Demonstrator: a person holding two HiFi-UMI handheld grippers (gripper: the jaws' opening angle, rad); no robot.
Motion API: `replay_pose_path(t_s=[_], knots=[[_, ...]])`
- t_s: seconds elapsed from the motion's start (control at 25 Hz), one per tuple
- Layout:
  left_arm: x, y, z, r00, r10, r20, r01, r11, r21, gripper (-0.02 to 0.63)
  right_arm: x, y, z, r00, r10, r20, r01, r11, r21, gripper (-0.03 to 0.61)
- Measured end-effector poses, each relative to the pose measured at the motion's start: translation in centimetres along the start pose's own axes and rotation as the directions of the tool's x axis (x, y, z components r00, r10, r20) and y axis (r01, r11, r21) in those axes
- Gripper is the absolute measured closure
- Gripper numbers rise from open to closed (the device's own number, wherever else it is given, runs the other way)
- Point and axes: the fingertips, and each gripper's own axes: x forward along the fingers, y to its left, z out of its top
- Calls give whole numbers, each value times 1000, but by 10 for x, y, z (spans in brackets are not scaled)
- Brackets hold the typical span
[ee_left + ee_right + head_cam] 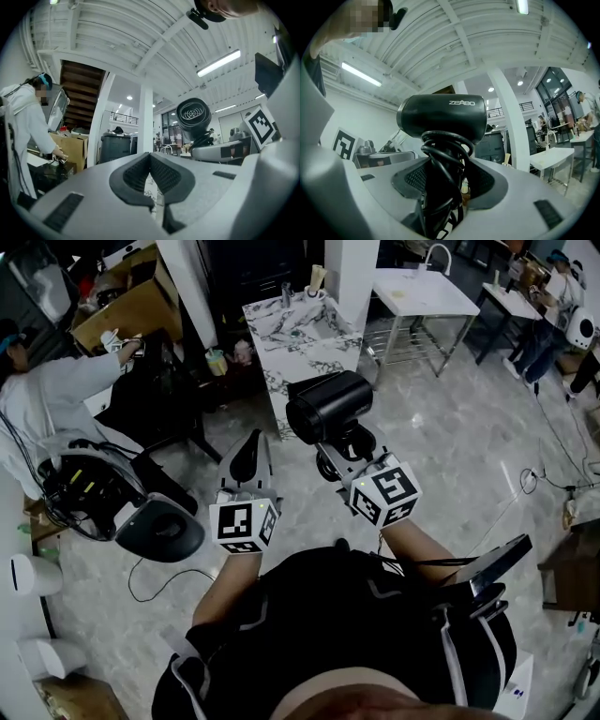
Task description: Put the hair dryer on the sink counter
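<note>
A black hair dryer (328, 407) with its cord wound round the handle stands upright in my right gripper (342, 454), which is shut on the handle. In the right gripper view the hair dryer's barrel (443, 119) rises above the jaws and the coiled cord (443, 164) fills the gap between them. My left gripper (251, 444) floats beside it on the left, shut, its tips touching with nothing between them (150, 159). The left gripper view also catches the hair dryer (193, 115) at its right. The marble sink counter (281, 352) stands ahead, beyond both grippers.
A person in a white coat (56, 399) works at the left by a cardboard box (131, 306). A black chair (159, 526) sits near left. A white column (352, 277) and a white table (422, 292) flank the counter. Small items (314, 287) stand on the counter's far end.
</note>
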Motion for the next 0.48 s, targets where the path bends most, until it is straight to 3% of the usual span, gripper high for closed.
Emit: replay_pose_path(t_s=[0.48], knots=[[60,-60,-5,998,11,-56,-9,999,39,609,-19,-85,10,1000,13,6,-14,999,35,342]])
